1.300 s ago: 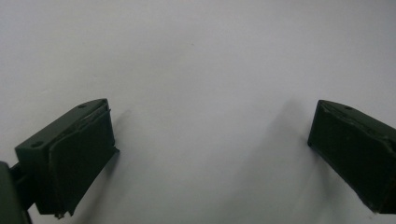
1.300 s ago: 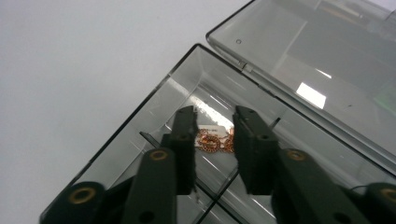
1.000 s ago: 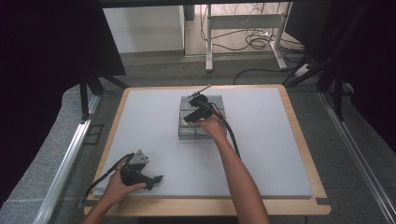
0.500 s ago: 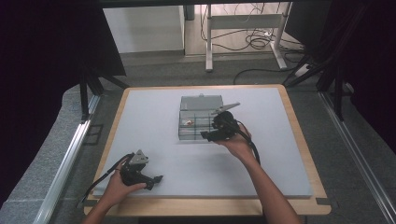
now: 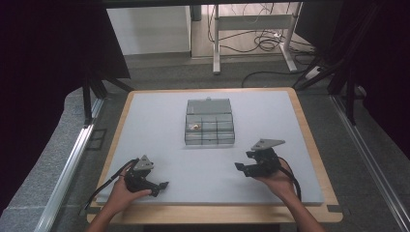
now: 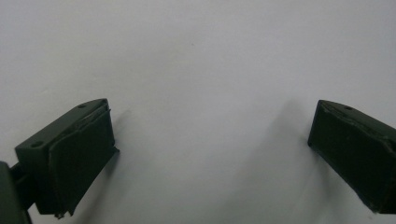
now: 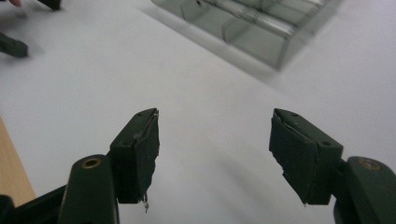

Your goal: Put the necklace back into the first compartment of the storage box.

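A clear plastic compartment box (image 5: 210, 127) lies at the middle of the white table top (image 5: 154, 121), with its lid open at the far side. A small pale item (image 5: 195, 127) sits in one left compartment. My right gripper (image 5: 242, 162) rests near the front right and points left, well short of the box. Its jaws have just been opening, and in the right gripper view (image 7: 215, 144) they stand apart with nothing between them; the box (image 7: 252, 23) lies ahead. My left gripper (image 5: 159, 188) lies at the front left, its jaws (image 6: 210, 154) wide apart over bare table.
A wooden rim (image 5: 309, 130) frames the white top. Metal rails (image 5: 72, 159) run along both sides. Beyond the far edge are table legs and cables (image 5: 261, 43) on the floor. The left gripper's jaw tip (image 7: 14, 46) shows far off in the right gripper view.
My right hand has drawn back from the box toward the front right of the table, with its jaws wider apart. The left hand and gripper have stayed put.
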Action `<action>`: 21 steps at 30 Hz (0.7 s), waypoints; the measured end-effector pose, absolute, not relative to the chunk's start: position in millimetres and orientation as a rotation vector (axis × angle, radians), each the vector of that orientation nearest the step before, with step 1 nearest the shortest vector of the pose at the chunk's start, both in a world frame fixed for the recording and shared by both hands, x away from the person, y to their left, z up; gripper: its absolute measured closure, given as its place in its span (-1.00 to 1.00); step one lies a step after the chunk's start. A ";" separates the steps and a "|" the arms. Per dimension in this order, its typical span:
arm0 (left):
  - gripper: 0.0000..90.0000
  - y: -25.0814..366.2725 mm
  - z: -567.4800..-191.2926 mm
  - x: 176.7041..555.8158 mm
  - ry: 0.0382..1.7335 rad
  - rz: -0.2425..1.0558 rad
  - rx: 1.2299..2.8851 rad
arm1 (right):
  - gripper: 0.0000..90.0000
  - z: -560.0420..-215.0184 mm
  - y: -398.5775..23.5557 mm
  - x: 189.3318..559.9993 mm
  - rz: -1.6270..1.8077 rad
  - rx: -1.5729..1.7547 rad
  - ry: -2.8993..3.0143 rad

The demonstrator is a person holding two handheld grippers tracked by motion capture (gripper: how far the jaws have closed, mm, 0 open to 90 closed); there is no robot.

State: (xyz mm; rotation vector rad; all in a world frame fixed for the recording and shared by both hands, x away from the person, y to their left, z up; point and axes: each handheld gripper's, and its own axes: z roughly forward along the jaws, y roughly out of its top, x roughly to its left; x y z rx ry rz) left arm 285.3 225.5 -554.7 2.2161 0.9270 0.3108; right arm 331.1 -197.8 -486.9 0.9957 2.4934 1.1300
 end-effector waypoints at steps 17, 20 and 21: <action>-0.99 225.5 -554.7 285.5 0.926 0.310 2.217 | -0.28 -503.1 -232.4 331.8 1.140 1.125 2.386; -0.99 225.5 -554.6 285.6 0.926 0.310 2.218 | -0.29 -504.6 -233.2 332.3 1.131 1.125 2.381; -0.99 225.5 -554.7 285.6 0.926 0.310 2.217 | -0.29 -504.8 -233.6 332.5 1.127 1.127 2.382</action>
